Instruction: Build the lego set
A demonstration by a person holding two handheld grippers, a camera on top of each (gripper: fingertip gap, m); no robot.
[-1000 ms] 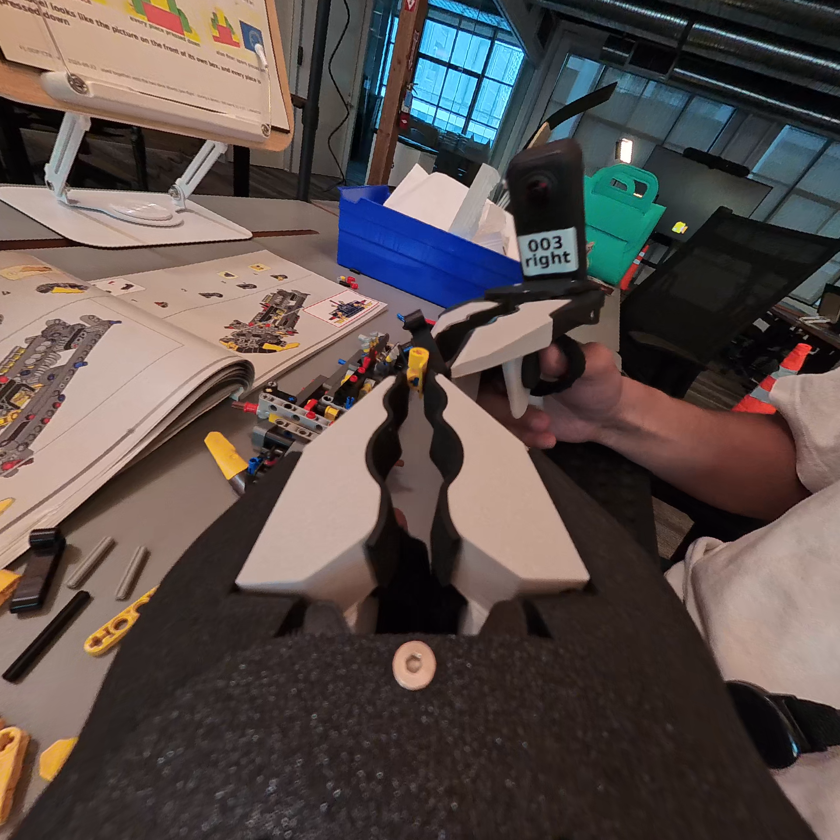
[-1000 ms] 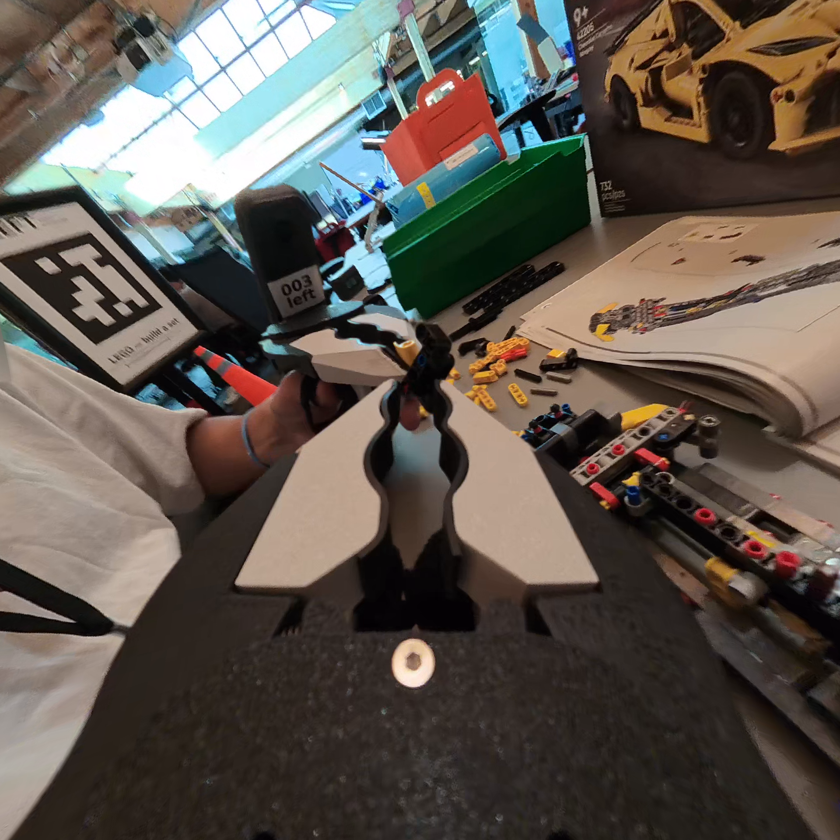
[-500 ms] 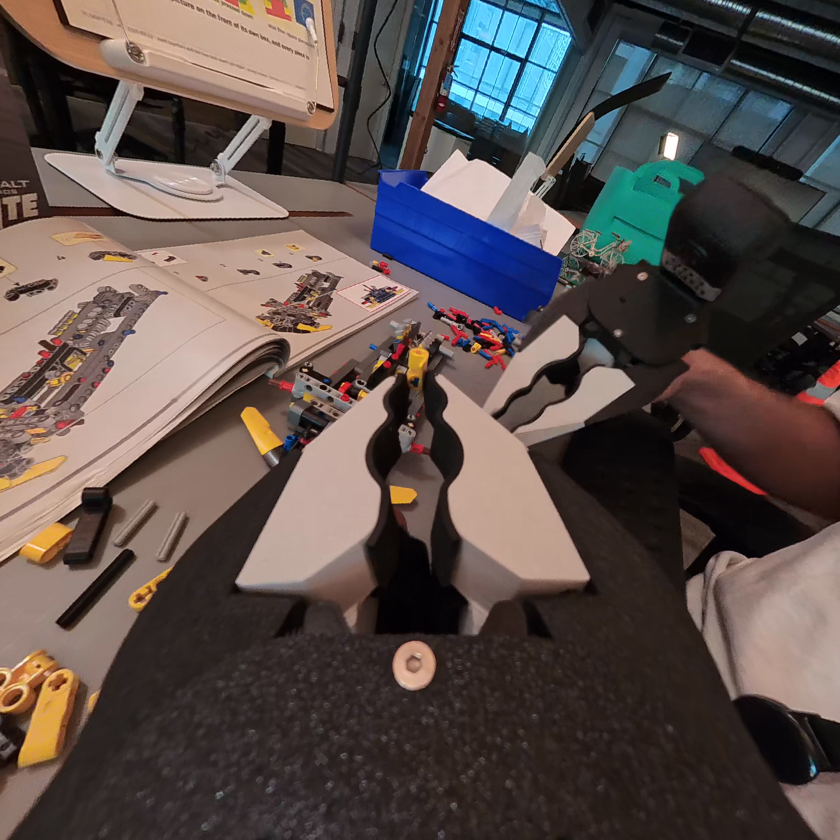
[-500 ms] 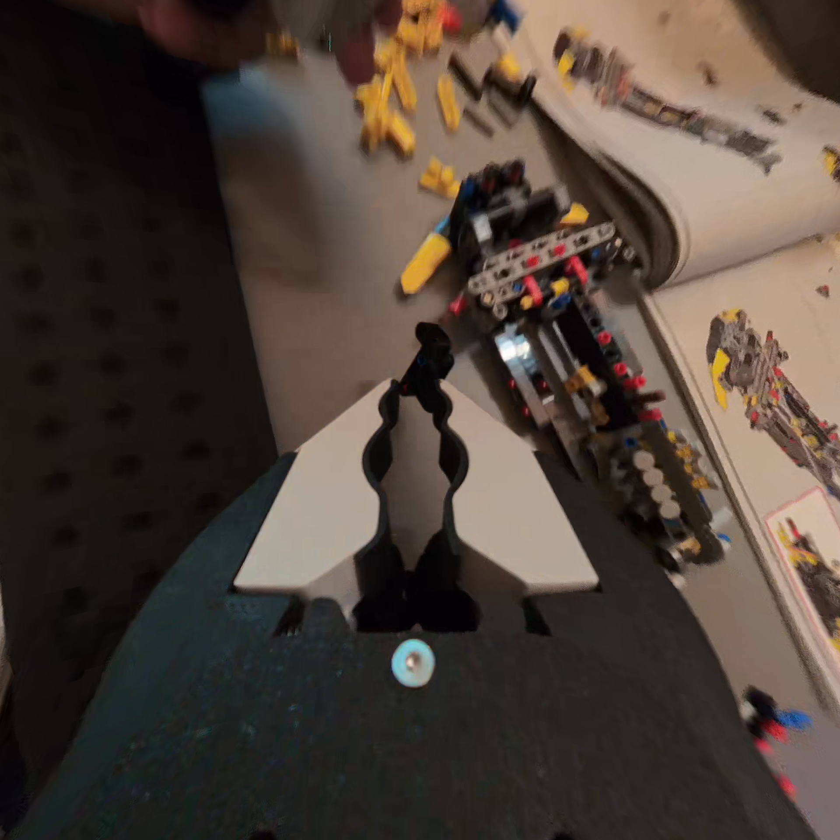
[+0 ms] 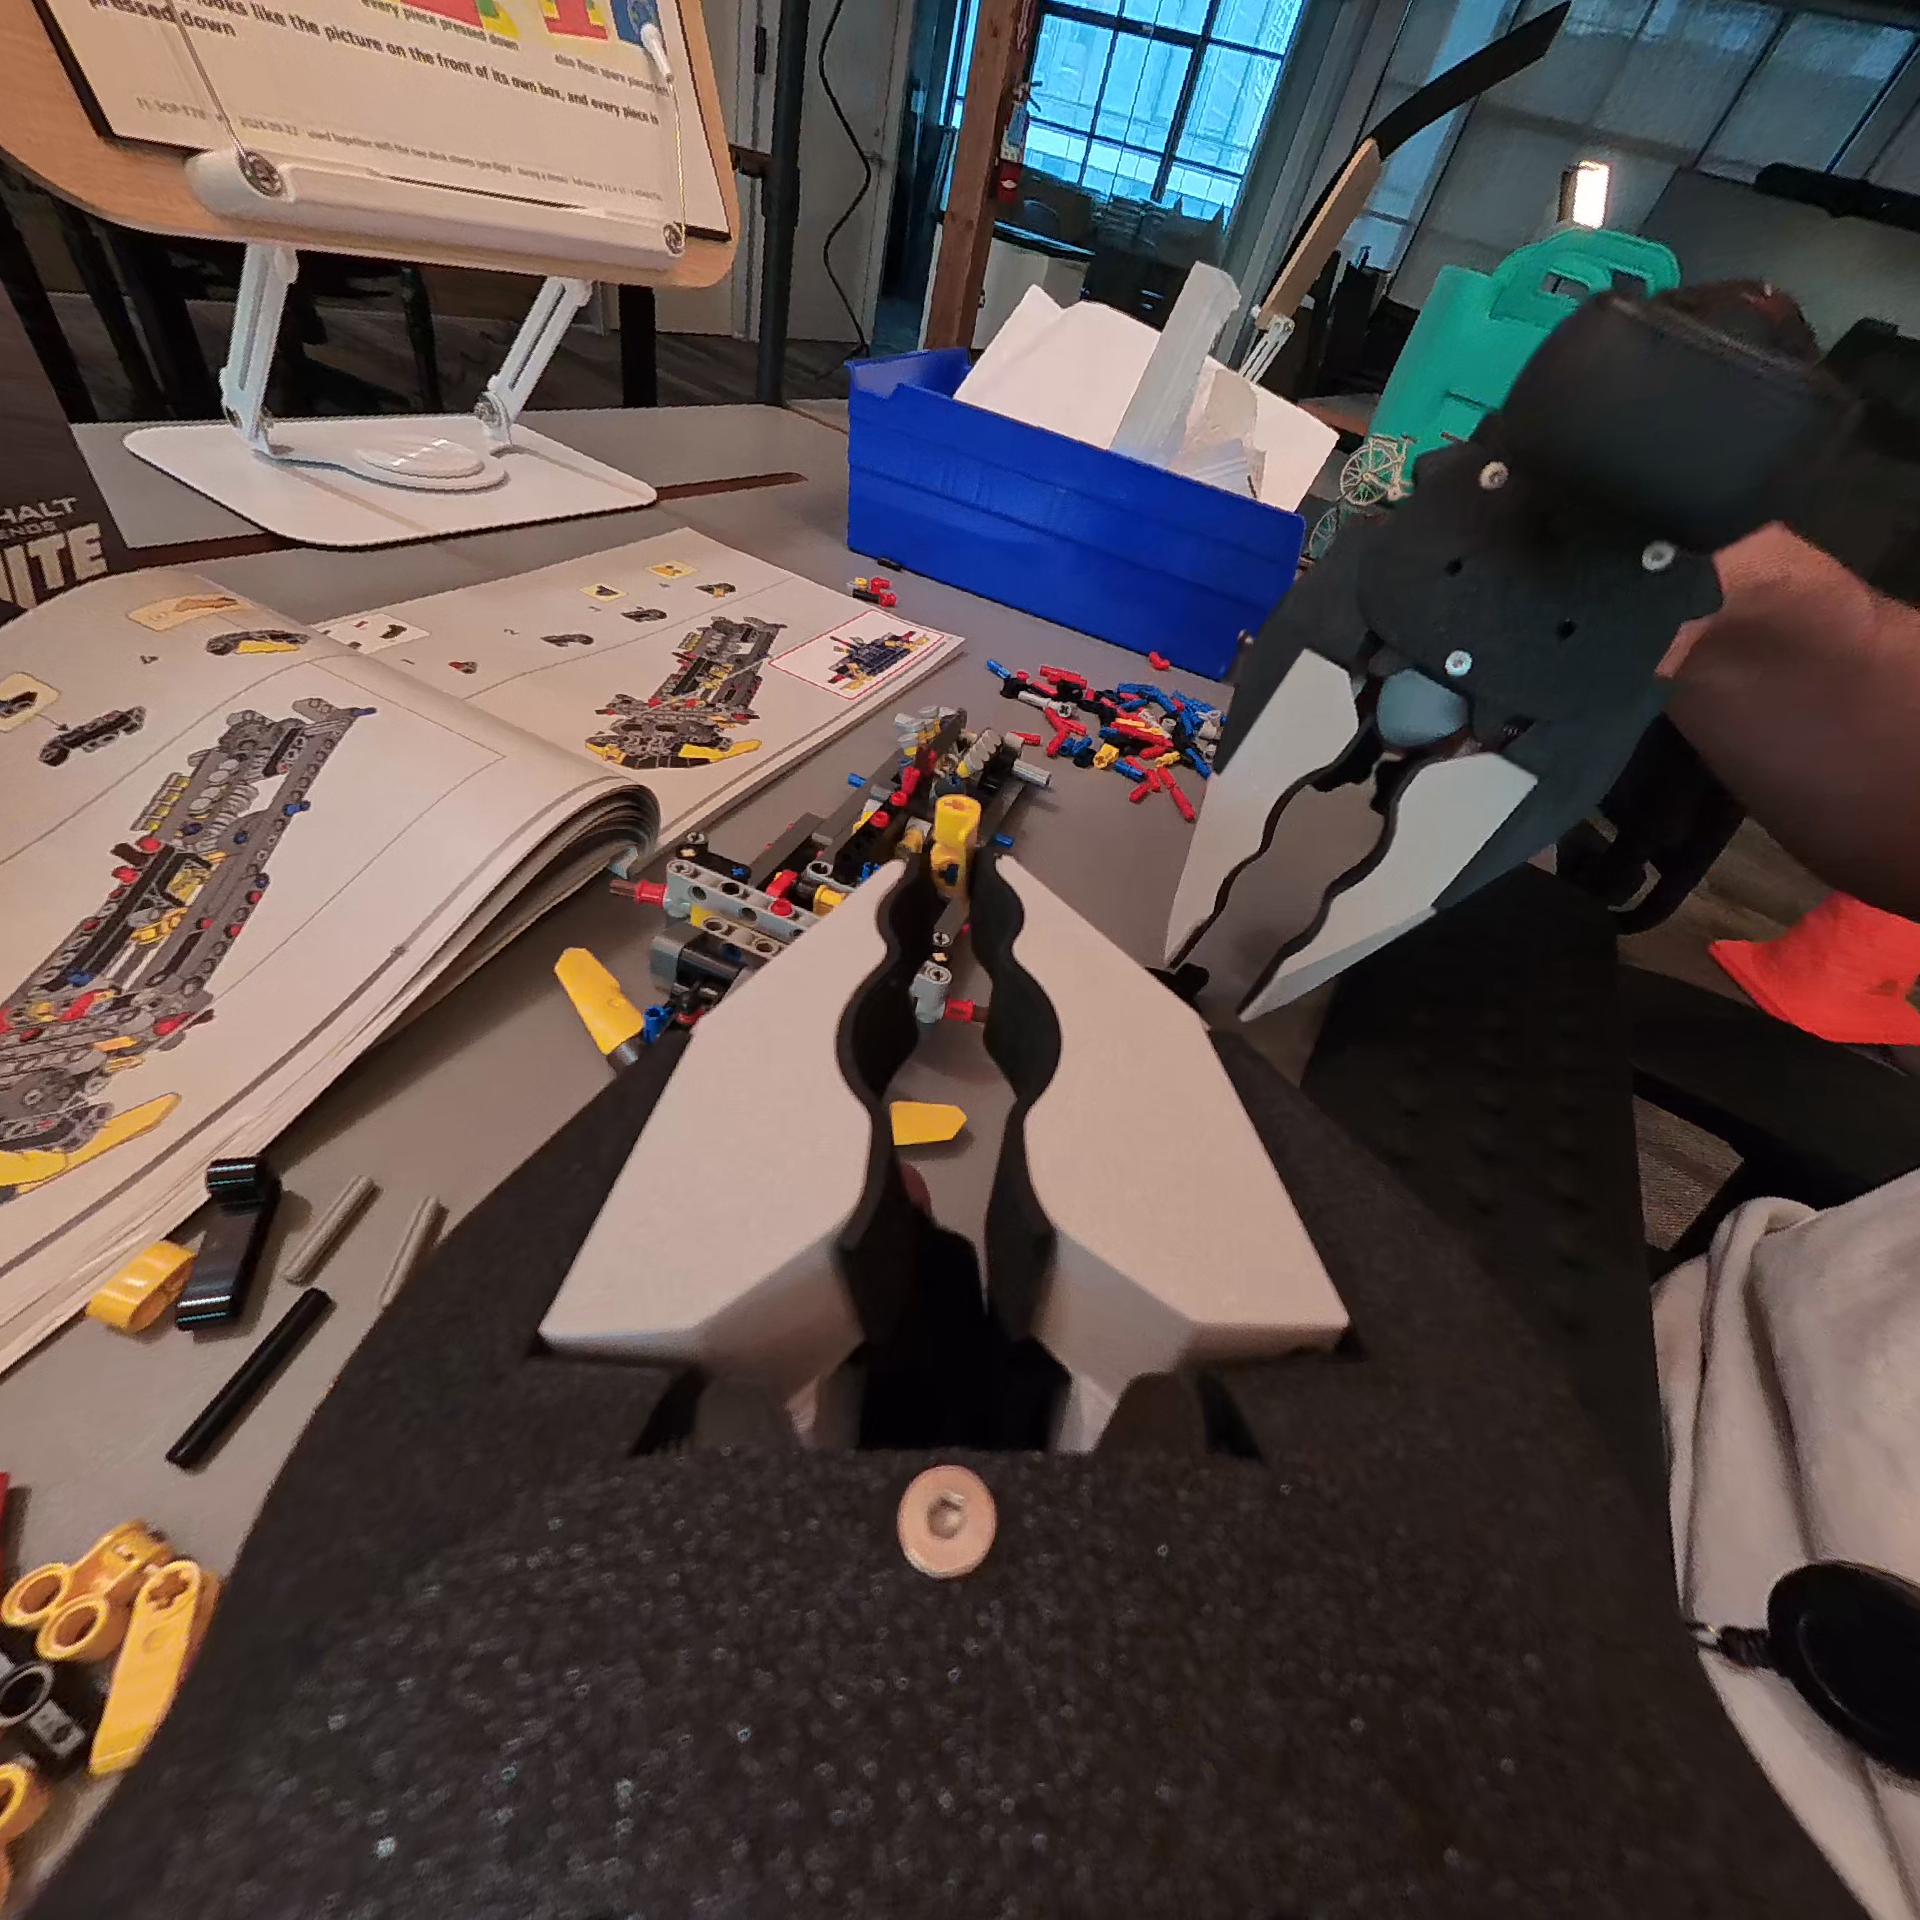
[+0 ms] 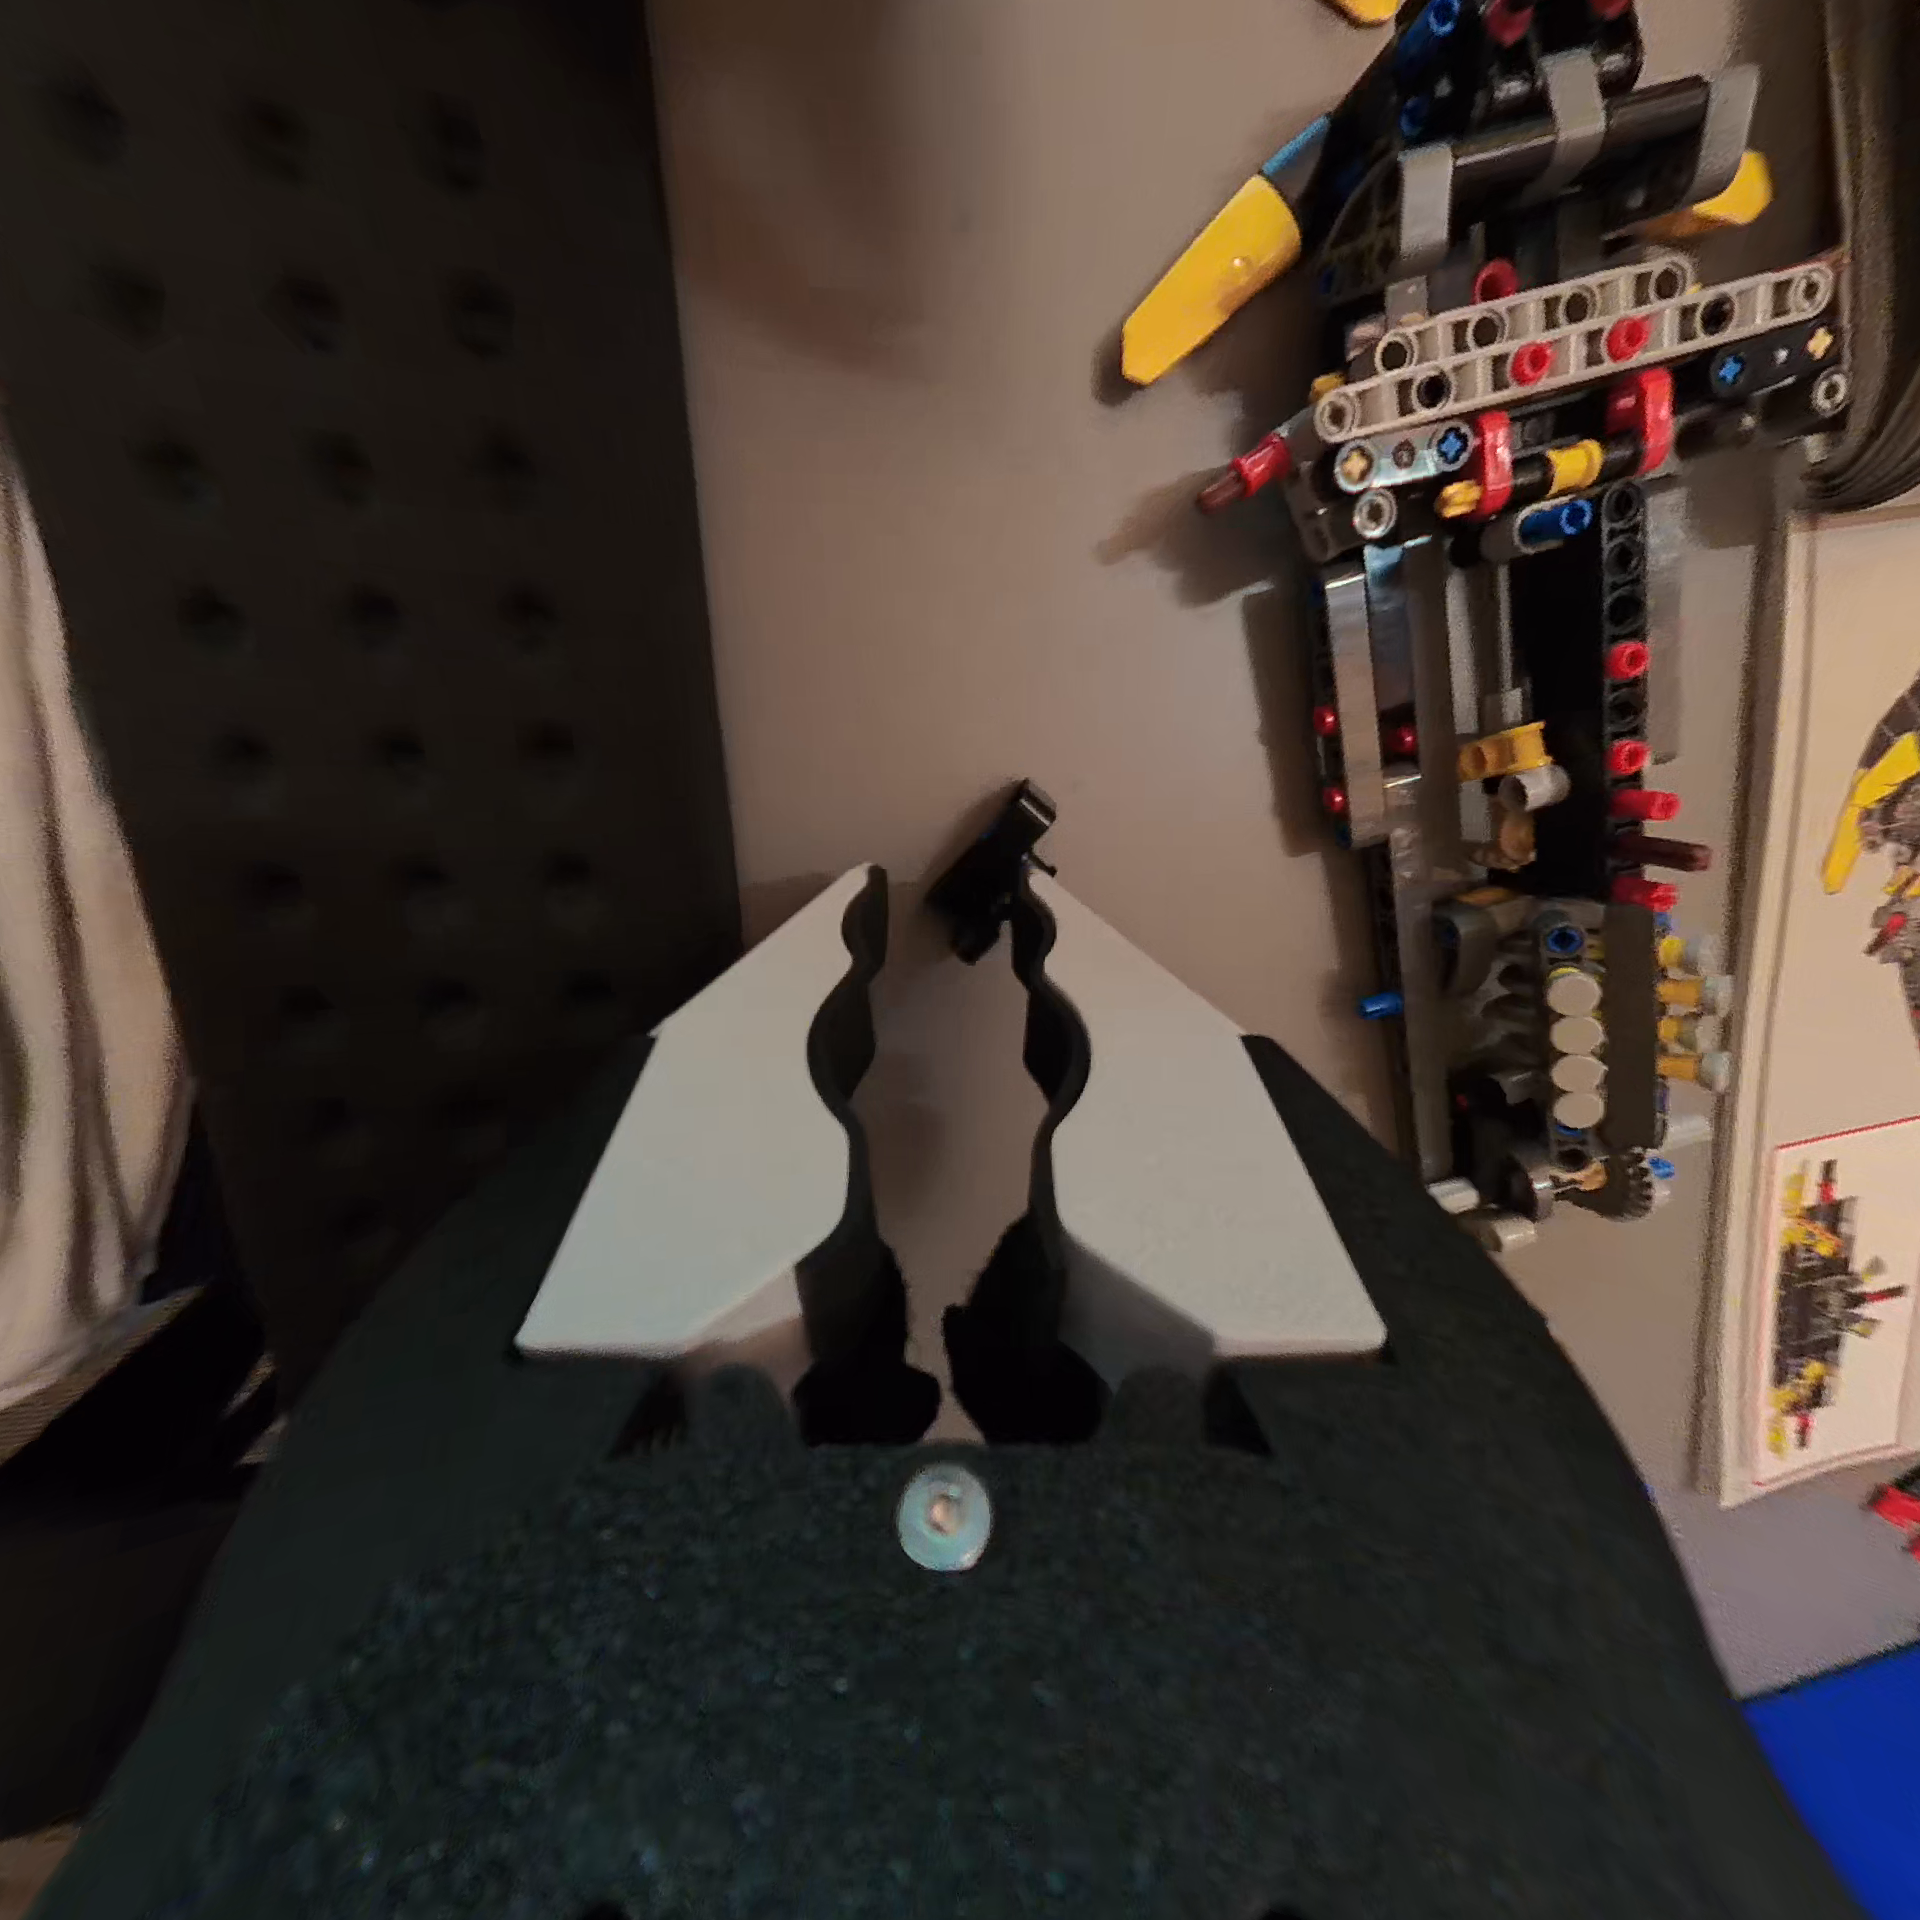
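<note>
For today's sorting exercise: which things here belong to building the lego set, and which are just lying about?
Belong:
left gripper holding a yellow piece
right gripper with a black piece
half-built model
instruction book
loose pieces

Lying about:
blue bin
green bag
orange cone

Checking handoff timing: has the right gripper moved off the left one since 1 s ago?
Yes. The right gripper swung right and down, toward the table edge near the blue bin.

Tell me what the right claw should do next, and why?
Probably lift the right claw straight up, away from the small black piece. Its jaws stand apart, so the piece sits loose at its tip, low over the table beside the model. The left claw pinches a yellow piece.
</note>
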